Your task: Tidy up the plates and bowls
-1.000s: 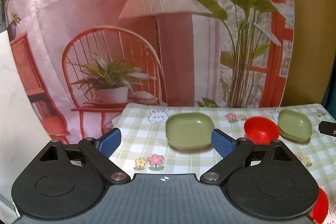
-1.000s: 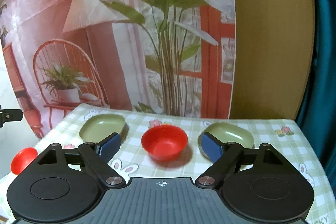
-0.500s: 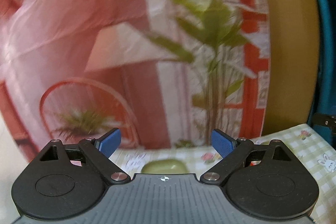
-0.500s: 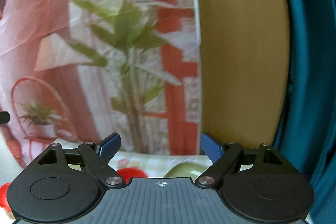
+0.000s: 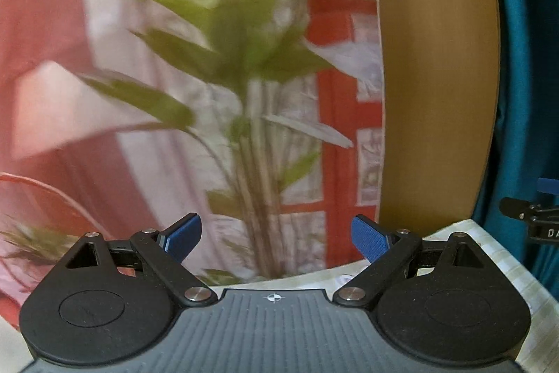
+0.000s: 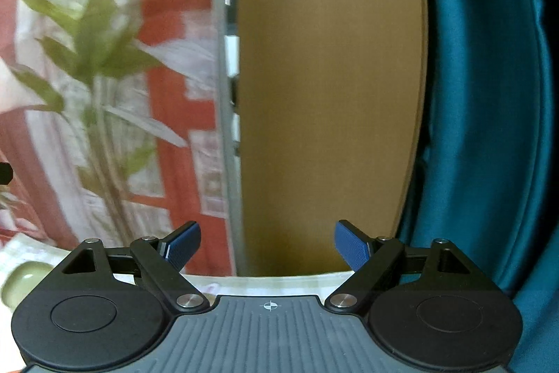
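Both of my grippers, left (image 5: 276, 236) and right (image 6: 267, 242), are raised and aimed at the printed backdrop (image 5: 209, 93), fingers spread wide and empty. Only one task piece shows: a green dish (image 6: 24, 278), blurred, at the lower left edge of the right view, resting on the checked bench (image 5: 489, 240). Judged step: between grasps, nothing yet organized. Next I must tilt both views downward, find the plates and bowls, then centre on one rim.
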Motion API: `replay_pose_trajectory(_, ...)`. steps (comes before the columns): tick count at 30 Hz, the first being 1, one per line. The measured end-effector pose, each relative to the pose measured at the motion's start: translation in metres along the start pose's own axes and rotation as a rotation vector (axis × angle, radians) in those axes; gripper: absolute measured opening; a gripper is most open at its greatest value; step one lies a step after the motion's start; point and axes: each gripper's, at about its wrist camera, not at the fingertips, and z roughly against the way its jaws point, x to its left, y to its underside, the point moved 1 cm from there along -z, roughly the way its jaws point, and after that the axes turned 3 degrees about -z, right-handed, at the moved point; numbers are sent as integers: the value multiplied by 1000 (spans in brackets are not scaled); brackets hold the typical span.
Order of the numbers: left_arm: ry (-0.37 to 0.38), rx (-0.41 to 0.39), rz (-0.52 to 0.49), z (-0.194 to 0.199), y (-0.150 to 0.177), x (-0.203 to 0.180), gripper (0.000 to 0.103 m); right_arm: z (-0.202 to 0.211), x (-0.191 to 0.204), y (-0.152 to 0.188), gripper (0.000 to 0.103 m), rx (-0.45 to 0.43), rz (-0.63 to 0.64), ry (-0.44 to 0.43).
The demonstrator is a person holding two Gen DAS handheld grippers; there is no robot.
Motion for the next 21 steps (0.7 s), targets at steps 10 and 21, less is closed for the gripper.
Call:
replay_pose_trajectory(10,72,231,-1,-113,31,-47,92,-67,-23,44,80,107,-10,2)
replay_pose_trajectory(21,136,448,26,-195,89,-58,81,-121,-4,83,72,223,-25,-83)
